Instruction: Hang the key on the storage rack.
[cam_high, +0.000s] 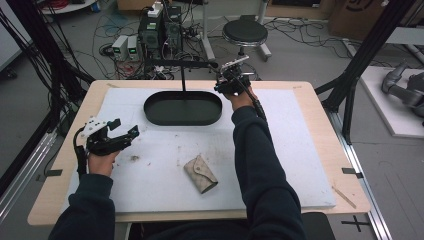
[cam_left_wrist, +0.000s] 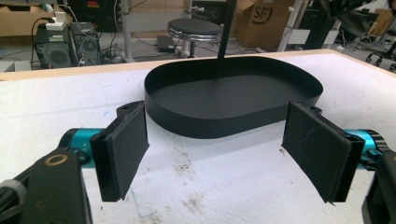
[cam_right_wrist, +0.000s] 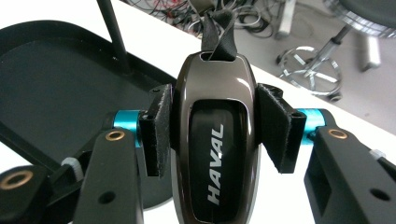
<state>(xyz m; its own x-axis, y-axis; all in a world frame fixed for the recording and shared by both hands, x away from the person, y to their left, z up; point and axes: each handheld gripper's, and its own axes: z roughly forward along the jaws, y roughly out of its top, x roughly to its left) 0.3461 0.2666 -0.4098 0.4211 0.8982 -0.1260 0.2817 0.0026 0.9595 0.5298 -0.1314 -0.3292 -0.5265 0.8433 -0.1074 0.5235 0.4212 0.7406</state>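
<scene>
- Here we hold the key fob (cam_right_wrist: 212, 140) in the right gripper (cam_right_wrist: 212, 128); its pads press on both long sides of the fob, and the strap (cam_right_wrist: 218, 28) points away from us.
- In the high view the right gripper (cam_high: 231, 82) is at the far right end of the black tray (cam_high: 150, 111), close to the thin post (cam_high: 183, 80) that stands in it, so the fob is in the air near the tray rim, not on the table.
- The fob shell is glossy and rounded, and we grip it only at the narrow flanks. We think it can slide forward out of the pads if the grip loosens or the hand tilts down quickly.
- The post (cam_right_wrist: 112, 35) is near our path. If we swing toward the tray, a jaw or the strap may hit it and twist the fob.
- The tray wall (cam_left_wrist: 210, 123) is low but upright; a low approach can knock the fob against the rim.
- The left gripper (cam_high: 117, 134) hovers over the white mat (cam_high: 300, 165) at the left, jaws wide apart and empty, well apart from the tray.
- A beige pouch (cam_high: 200, 173) lies on the mat near us, between the two arms; it does not block the way.
- Behind the table we see a stool (cam_high: 245, 33) and cables on the floor, out of the way.
</scene>
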